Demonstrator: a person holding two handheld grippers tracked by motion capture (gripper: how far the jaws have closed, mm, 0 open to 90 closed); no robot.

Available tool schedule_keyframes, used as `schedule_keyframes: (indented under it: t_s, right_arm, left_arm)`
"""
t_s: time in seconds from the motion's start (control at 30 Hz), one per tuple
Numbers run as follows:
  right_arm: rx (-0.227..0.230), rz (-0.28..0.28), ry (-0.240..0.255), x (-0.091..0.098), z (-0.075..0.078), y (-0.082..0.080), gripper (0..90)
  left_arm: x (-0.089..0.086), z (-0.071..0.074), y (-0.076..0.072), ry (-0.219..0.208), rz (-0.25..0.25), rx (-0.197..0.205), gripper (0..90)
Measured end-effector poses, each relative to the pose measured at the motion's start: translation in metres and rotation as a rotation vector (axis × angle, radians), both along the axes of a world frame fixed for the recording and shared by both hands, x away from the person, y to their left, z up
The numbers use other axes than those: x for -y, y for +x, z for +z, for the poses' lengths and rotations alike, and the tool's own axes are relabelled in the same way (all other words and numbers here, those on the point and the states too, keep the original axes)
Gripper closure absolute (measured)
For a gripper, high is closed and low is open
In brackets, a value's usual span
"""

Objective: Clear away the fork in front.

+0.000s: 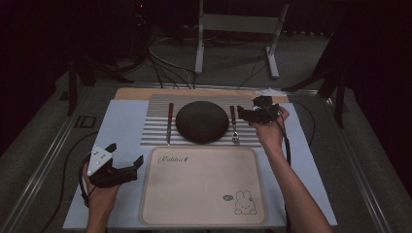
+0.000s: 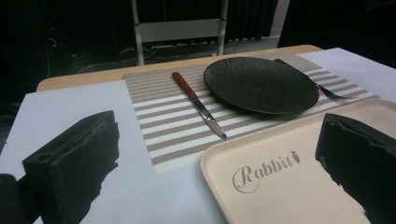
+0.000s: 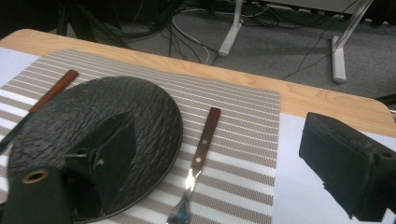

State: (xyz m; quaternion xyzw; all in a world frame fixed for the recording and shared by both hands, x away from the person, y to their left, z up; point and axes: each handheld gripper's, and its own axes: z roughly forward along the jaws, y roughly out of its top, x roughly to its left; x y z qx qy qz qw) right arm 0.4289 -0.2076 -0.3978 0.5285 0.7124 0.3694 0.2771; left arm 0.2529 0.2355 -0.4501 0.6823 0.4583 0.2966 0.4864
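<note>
Hovering over the wooden-handled fork (image 1: 235,127), the right gripper (image 1: 252,114) is held with fingers spread wide, empty. Nothing has been lifted yet: fork, knife (image 1: 169,122) and rough dark round plate (image 1: 201,121) lie on the striped mat (image 1: 158,136). The left gripper (image 1: 127,157) is parked open beside the smooth beige tray (image 1: 204,213).

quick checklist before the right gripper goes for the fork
1. Right gripper open: ok, jaws stand wide apart.
2. Jaws straddle the fork: ok in the right gripper view, handle lies between them.
3. Gripper down at the fork: cannot tell, height unclear.
4. Fork free of the black plate: ok, it lies beside the rim on the striped placemat.
5. Beige tray ready to receive: ok, nothing lies on it.
6. Left gripper out of the way: ok, open, at the tray's left edge.
</note>
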Motion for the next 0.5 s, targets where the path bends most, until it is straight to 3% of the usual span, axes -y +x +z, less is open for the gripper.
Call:
schedule_keyframes:
  t_s: [0.23,0.5]
  right_arm:
    - [-0.035,-0.025,0.005,0.002,-0.007,0.021,11.3]
    - [-0.07,-0.028,-0.043,-0.008,-0.019,0.041,11.3]
  left_arm:
    - [0.002,-0.001,0.001,0.002,-0.004,-0.002,0.2]
    - [0.001,-0.001,0.001,0.002,-0.004,-0.001,0.2]
